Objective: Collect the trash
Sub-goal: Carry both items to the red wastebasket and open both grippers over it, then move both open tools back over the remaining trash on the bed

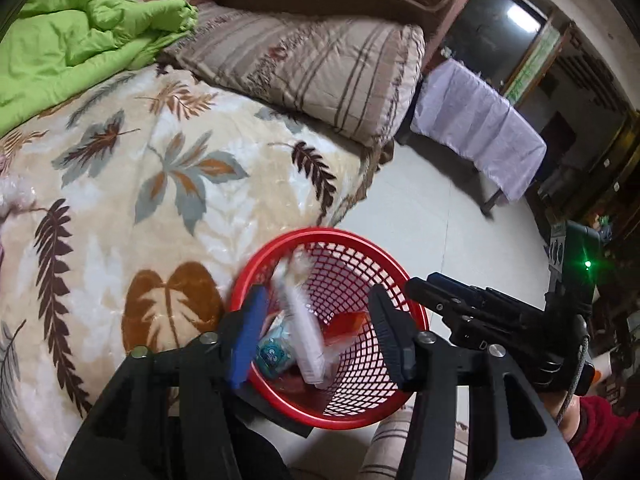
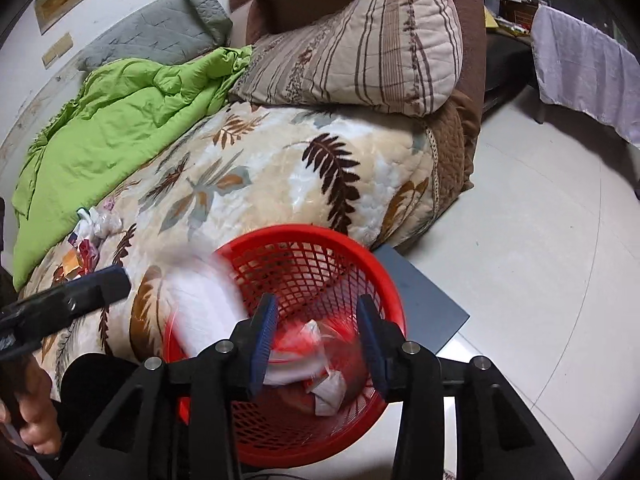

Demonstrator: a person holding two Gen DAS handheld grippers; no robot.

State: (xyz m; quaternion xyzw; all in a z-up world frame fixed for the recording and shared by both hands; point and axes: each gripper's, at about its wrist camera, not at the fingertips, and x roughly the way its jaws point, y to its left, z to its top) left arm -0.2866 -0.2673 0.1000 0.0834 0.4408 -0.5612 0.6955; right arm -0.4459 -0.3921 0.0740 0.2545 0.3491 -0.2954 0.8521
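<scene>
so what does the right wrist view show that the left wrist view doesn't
Only the right wrist view shows the leftover wrappers on the bed and the grey quilt by the wall. Only the left wrist view shows the blue packet inside the basket and the right gripper from outside. Both show the red basket beside the bed, the green duvet and the striped pillow.

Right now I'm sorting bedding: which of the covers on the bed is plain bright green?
The crumpled green quilt by the wall; the leaf-print blanket is cream and patterned, and the folded grey quilt lies behind it.
</scene>
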